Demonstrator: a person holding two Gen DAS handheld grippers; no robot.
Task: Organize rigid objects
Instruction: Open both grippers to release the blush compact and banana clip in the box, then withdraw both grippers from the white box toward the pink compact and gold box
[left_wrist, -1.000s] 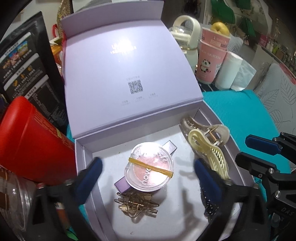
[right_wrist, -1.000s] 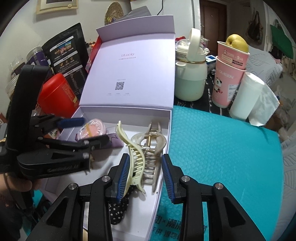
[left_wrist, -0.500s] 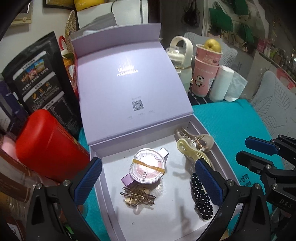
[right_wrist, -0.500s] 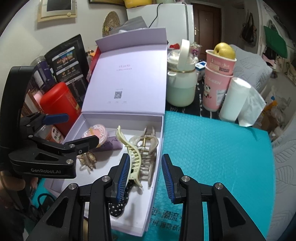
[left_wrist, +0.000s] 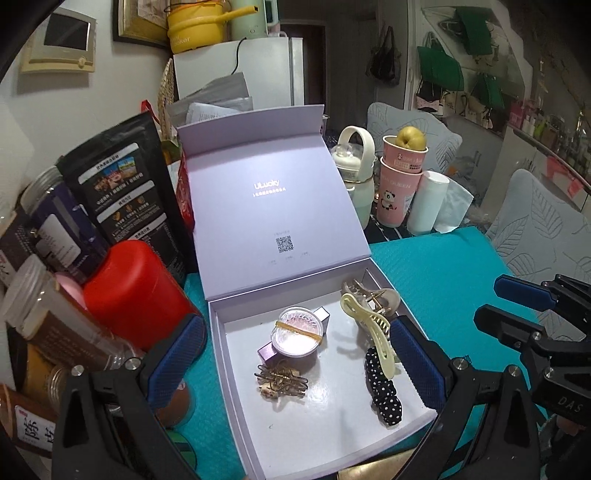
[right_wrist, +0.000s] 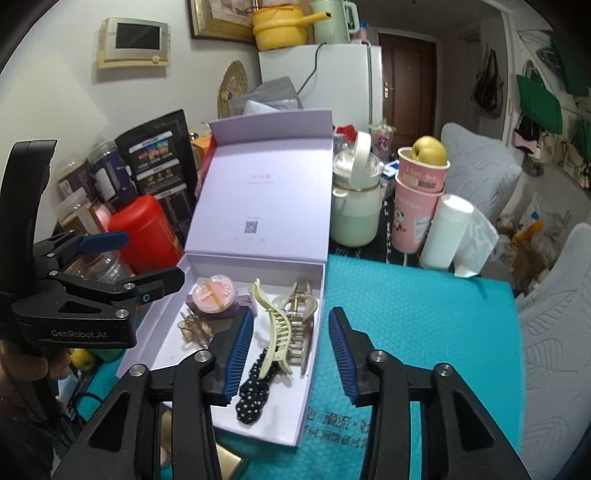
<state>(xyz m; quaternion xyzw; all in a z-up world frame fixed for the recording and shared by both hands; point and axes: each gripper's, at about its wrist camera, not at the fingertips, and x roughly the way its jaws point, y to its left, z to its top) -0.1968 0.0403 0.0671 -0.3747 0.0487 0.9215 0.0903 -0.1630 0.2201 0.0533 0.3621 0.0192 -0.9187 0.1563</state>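
Two fisheye views, each from a camera riding on a hand-held gripper and looking forward and steeply down along its two fingers. The left wrist view sits close over the near edge of an open lilac box (left_wrist: 236, 373), facing its raised lid. The right wrist view looks from the box's right side, a little farther back. Both share the box, the teal desk (right_wrist: 413, 306), a red canister (left_wrist: 136, 284) and pink cups (right_wrist: 413, 218). Each view also catches the other hand-held gripper at its edge.
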